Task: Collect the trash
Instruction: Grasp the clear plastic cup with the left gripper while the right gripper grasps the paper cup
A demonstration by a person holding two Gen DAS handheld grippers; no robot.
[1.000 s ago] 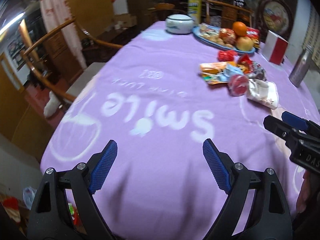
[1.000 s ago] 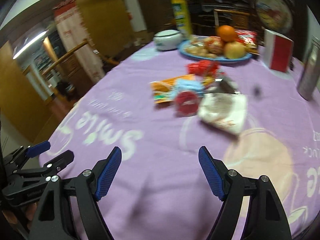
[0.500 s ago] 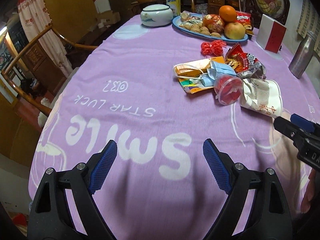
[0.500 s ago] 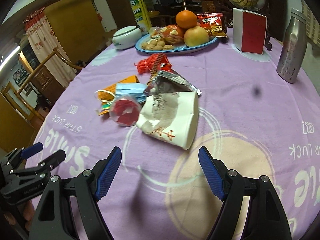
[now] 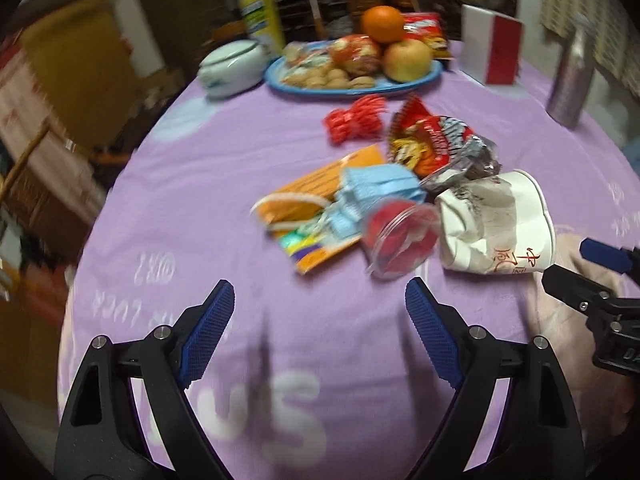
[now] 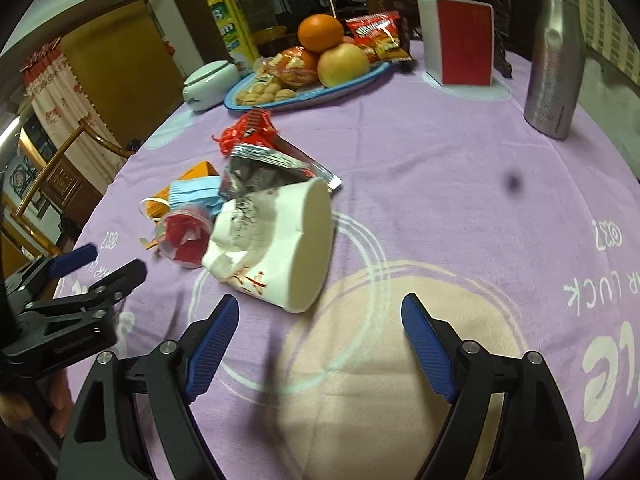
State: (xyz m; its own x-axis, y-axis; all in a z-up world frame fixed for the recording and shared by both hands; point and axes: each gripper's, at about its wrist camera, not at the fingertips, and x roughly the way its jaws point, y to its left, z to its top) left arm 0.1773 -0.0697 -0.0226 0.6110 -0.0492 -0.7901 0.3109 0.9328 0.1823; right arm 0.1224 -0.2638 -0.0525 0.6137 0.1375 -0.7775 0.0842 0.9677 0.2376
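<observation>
Trash pile (image 6: 240, 216) sits near the fruit plate (image 6: 360, 76); both grippers, left (image 5: 320, 328) and right (image 6: 320, 336), hover empty, fingers spread, right's just widened. Approach step; next, probably close on the paper cup (image 6: 280, 248).

Black hand-held gripper (image 6: 320, 320), blue ribbed pads (image 6: 212, 340) (silver screws), perhaps lettered

The tablecloth (image 6: 440, 184) is lilac with white lettering and a beige circle ringed in white near its front edge. The crushed paper cup (image 6: 276, 248) is white with grey ink painting and red characters. Beside it lie a clear plastic cup (image 5: 400, 236) with red inside, a pale blue face mask (image 5: 376, 192), an orange packet (image 5: 316, 184) and a red-and-silver snack wrapper (image 5: 436, 148). The plate (image 6: 360, 78) near the far edge is blue.
</observation>
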